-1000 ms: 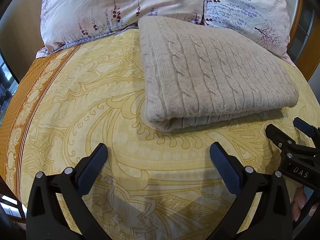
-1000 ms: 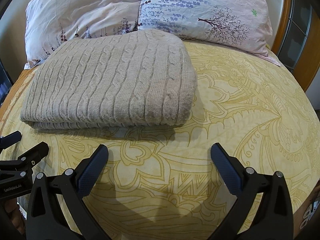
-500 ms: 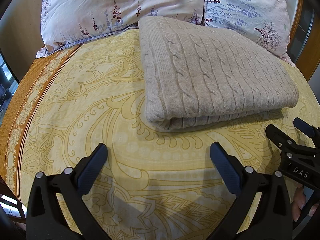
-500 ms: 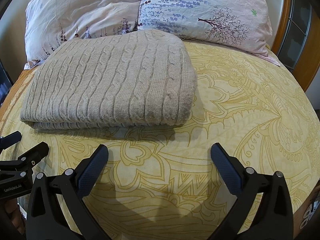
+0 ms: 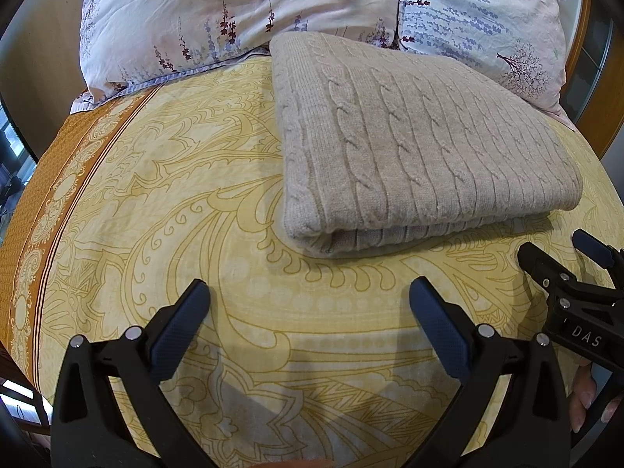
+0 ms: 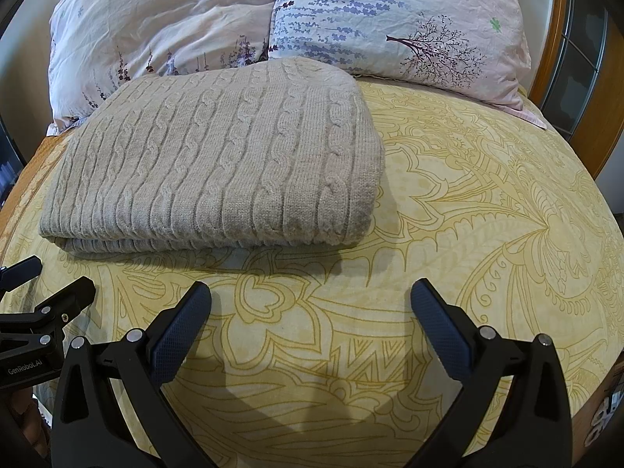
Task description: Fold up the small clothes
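Nothing has moved since the earlier frames. The left gripper (image 5: 310, 304) and right gripper (image 6: 311, 306) both stand wide apart and empty, low in frame. The folded sweater (image 5: 409, 136) lies centre frame on the bedspread (image 5: 175, 195), below the pillows (image 6: 390, 19). Folding appears complete; any tidying should square the edges gently.

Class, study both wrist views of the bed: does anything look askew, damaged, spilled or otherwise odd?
Nothing stands out. The beige cable-knit sweater lies folded in a tidy rectangle on the yellow patterned bedspread, in front of two floral pillows. Both the left tongs and the right tongs are open, short of the sweater, holding nothing.
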A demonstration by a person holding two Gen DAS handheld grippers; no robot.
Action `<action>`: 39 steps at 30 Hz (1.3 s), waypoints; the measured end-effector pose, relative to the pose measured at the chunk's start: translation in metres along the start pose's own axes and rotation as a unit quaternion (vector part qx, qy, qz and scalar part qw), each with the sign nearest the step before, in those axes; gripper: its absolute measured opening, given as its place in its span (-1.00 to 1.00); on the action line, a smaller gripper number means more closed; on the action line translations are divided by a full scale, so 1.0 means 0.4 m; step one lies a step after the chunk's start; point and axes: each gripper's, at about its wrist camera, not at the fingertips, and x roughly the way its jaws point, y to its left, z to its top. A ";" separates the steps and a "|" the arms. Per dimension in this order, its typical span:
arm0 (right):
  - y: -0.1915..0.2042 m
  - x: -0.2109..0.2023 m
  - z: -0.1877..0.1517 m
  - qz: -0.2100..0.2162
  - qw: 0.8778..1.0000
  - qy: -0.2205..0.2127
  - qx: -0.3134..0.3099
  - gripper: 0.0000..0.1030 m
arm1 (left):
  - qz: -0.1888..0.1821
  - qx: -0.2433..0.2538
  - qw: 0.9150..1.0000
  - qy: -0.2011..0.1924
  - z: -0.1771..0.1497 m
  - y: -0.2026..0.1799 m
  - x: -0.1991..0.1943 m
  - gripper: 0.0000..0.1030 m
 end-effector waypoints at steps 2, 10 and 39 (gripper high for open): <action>0.000 0.000 0.000 0.000 1.000 0.000 0.000 0.97 | 0.000 0.000 1.000 0.000 0.001 0.001 0.000 0.97; 0.000 0.000 0.001 0.000 1.000 0.000 0.000 0.97 | 0.000 0.000 1.000 0.001 0.001 0.001 0.000 0.97; 0.001 0.000 0.002 0.000 1.000 0.000 0.001 0.97 | -0.001 0.000 1.000 0.006 0.004 0.002 0.003 0.97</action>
